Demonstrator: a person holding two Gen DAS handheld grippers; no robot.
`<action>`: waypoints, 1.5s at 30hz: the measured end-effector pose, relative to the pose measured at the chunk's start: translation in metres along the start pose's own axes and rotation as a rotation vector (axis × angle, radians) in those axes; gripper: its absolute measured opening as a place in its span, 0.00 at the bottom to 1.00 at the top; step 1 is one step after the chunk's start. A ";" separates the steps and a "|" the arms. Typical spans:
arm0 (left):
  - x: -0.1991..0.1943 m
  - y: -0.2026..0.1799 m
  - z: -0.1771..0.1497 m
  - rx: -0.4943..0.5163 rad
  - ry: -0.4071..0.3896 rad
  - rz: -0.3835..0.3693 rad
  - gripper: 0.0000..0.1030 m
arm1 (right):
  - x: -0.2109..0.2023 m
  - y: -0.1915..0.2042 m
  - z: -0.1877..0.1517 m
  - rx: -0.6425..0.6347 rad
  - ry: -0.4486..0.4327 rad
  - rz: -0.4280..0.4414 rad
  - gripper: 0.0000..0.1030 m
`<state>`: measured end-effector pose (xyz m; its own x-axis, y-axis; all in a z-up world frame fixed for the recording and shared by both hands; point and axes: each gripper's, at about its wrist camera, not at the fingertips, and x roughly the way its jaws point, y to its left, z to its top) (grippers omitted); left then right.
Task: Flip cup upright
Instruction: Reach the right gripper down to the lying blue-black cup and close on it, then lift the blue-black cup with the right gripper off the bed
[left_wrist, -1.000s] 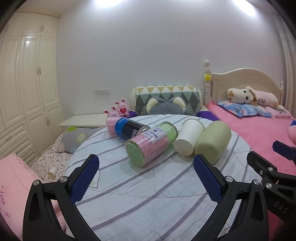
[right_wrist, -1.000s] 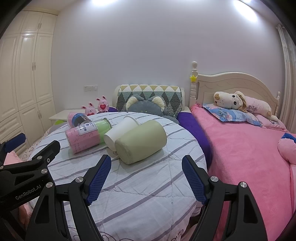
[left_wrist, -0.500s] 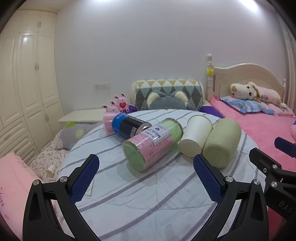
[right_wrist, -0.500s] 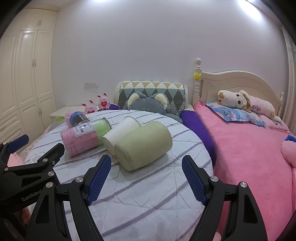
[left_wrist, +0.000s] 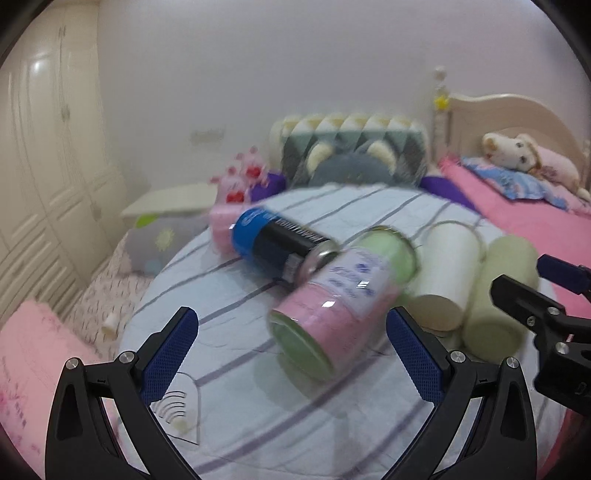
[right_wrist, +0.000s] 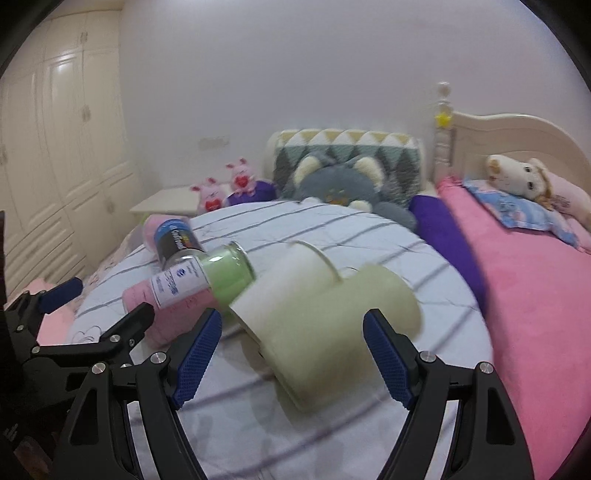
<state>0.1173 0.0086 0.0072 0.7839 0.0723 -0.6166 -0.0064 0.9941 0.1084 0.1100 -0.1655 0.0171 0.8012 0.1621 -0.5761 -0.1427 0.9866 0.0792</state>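
Observation:
Several cups lie on their sides on a round striped table (left_wrist: 258, 406). A pink-and-green cup (left_wrist: 332, 302) lies between the fingers of my open left gripper (left_wrist: 291, 354), just ahead of the tips. A blue-and-black can (left_wrist: 273, 240), a white paper cup (left_wrist: 443, 273) and a pale green cup (left_wrist: 498, 295) lie around it. In the right wrist view the pale green cup (right_wrist: 325, 332) lies between the fingers of my open right gripper (right_wrist: 291, 354), with the white cup (right_wrist: 280, 284) and the pink-and-green cup (right_wrist: 192, 291) to its left.
A pink bed (right_wrist: 535, 295) with a plush dog (right_wrist: 517, 181) runs along the right. A cushion and grey plush (right_wrist: 343, 177) stand behind the table (right_wrist: 332, 424). White wardrobes (left_wrist: 48, 166) and a low side table (left_wrist: 173, 199) are at the left.
Both grippers have moved forward and lower toward the cups, which now look larger and nearer. Both stay open. The cups have not moved.

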 end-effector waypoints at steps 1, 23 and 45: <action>0.006 0.005 0.004 -0.014 0.037 0.013 1.00 | 0.008 0.002 0.009 -0.014 0.029 0.012 0.78; 0.077 0.114 0.056 -0.372 0.588 0.091 1.00 | 0.129 0.094 0.116 -0.252 0.554 0.125 0.78; 0.128 0.165 0.027 -0.499 0.810 0.060 1.00 | 0.220 0.157 0.085 -0.415 0.871 0.116 0.78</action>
<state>0.2333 0.1792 -0.0327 0.1070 -0.0275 -0.9939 -0.4432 0.8935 -0.0724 0.3132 0.0267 -0.0282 0.0820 0.0227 -0.9964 -0.5212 0.8531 -0.0234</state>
